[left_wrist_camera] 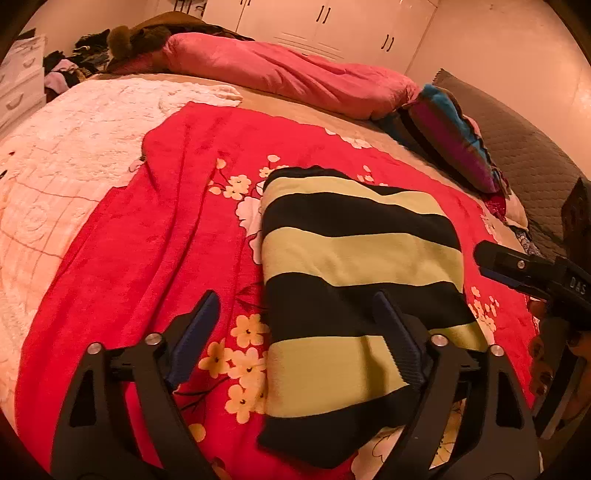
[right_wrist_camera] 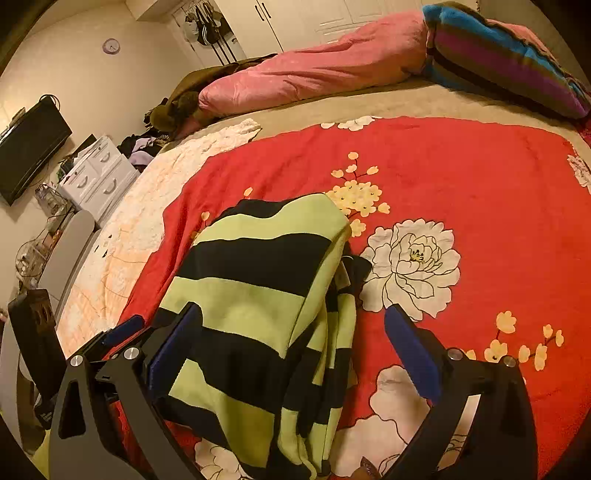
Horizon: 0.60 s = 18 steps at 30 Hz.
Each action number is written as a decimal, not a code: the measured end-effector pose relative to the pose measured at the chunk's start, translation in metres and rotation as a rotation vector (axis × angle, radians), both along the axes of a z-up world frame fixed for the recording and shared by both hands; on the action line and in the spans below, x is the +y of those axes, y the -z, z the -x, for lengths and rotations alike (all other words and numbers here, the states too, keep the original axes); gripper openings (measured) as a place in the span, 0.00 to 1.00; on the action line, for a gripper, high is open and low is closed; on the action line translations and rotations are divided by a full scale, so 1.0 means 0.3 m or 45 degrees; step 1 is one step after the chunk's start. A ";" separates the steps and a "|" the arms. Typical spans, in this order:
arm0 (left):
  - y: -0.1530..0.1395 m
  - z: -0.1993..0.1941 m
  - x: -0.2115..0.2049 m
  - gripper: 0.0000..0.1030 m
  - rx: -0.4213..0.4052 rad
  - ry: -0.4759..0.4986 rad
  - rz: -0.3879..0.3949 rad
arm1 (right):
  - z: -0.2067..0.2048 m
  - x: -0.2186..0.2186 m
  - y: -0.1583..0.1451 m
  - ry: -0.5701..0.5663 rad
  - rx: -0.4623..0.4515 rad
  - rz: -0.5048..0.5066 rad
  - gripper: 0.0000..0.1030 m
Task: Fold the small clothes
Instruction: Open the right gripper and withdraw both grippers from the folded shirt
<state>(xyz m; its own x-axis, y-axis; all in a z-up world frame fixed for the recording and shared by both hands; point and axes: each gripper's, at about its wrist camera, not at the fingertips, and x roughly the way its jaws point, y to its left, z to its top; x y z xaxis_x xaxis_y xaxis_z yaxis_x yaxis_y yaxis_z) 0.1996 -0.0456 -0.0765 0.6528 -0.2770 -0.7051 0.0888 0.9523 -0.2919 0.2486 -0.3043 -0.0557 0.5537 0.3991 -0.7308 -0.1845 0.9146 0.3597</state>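
Black right tongs (left_wrist_camera: pixel 491 264), "DAS" lettering

A home bedroom is showing: wide bed under red floral plush blanket (right_wrist_camera: pixel 461 177), pink satin pillow (left_wrist_camera: pixel 280 70), white panelled wardrobe doors (left_wrist_camera: pixel 332 26).

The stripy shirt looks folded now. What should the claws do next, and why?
Probably lift both claws away. The striped garment lies folded on the red blanket, and the left claw and right claw are both open, pressing on nothing. Its right edge looks a bit rumpled, so a small tidy might follow.
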 end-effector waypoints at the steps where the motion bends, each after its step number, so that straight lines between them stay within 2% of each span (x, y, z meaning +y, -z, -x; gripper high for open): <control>1: -0.002 0.002 0.002 0.82 -0.001 -0.005 -0.003 | 0.004 0.000 -0.002 -0.001 -0.002 0.000 0.96; 3: -0.008 0.004 0.005 0.90 -0.002 -0.022 -0.012 | 0.008 0.000 -0.006 -0.003 -0.006 0.000 0.96; 4: -0.011 0.004 0.009 0.91 -0.003 -0.029 -0.011 | 0.011 0.000 -0.008 -0.003 -0.008 0.003 0.96; 12: -0.050 0.027 0.008 0.91 -0.038 -0.046 -0.036 | 0.042 0.000 -0.038 0.012 -0.053 0.042 0.96; 18: -0.112 0.069 -0.015 0.91 -0.103 -0.069 -0.109 | 0.089 -0.011 -0.087 0.035 -0.122 0.070 0.96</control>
